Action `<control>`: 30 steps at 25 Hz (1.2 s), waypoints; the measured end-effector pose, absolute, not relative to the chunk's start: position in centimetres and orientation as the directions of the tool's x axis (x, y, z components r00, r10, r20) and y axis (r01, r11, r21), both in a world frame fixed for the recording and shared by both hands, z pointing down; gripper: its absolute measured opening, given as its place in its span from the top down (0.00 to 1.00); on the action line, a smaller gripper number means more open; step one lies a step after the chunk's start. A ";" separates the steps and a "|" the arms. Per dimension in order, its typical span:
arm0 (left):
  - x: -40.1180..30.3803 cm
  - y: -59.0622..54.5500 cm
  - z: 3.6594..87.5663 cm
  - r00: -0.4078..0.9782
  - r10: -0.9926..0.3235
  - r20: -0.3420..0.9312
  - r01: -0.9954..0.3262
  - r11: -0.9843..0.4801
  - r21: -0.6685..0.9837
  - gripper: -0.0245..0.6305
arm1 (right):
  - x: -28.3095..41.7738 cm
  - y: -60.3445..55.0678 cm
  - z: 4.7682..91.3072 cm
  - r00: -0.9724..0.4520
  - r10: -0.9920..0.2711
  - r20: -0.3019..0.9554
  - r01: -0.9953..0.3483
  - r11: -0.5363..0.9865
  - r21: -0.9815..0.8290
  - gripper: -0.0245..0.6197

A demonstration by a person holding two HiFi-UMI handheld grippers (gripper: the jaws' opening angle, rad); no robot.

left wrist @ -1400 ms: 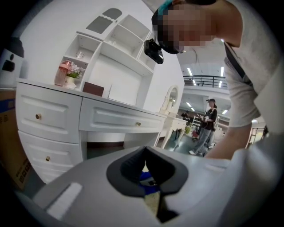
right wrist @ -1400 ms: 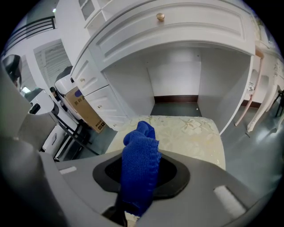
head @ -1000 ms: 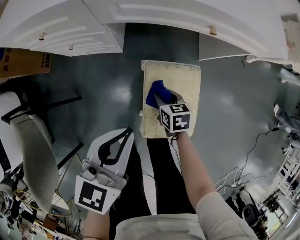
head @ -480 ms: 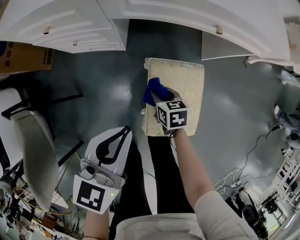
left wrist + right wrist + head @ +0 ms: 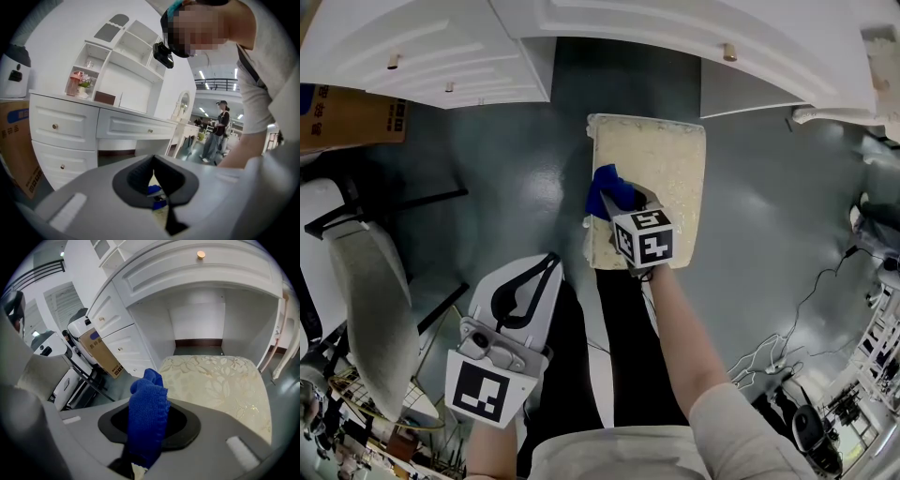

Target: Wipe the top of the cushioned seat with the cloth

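The cushioned seat is a cream, flower-patterned stool top on the grey floor in front of the white dressing table. A blue cloth lies on its left part, near the left edge. My right gripper points down at the seat and is shut on the cloth. In the right gripper view the cloth stands up out of the closed jaws of the right gripper, with the seat beyond. My left gripper hangs off to the left of the seat, over the person's leg, shut with nothing in it.
The white dressing table with drawers runs along the far side, its knee hole behind the seat. A cardboard box and a chair stand at the left. Cables trail over the floor at the right. A person stands far off.
My right gripper has slid the blue cloth a little toward the seat's left edge. The left gripper has stayed where it was.
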State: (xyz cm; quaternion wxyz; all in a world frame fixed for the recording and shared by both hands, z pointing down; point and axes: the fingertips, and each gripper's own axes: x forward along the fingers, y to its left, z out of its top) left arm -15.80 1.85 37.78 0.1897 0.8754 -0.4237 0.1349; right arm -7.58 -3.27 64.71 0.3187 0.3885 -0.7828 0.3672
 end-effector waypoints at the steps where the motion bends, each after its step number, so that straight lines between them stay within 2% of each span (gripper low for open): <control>1: -15.8 1.9 37.7 0.606 -0.690 0.396 -0.792 -0.571 0.217 0.96 | -7.5 -2.8 64.7 -0.498 -0.372 0.783 -0.840 0.430 -0.330 0.77; 12: -13.6 2.1 37.8 0.632 -0.658 0.409 -0.767 -0.606 0.212 0.96 | -7.0 -1.0 64.7 -0.504 -0.356 0.787 -0.809 0.513 -0.287 0.77; 30: -8.3 -0.1 38.0 0.681 -0.608 0.408 -0.719 -0.660 0.218 0.96 | 1.2 -1.0 65.0 -0.465 -0.378 0.800 -0.843 0.463 -0.272 0.76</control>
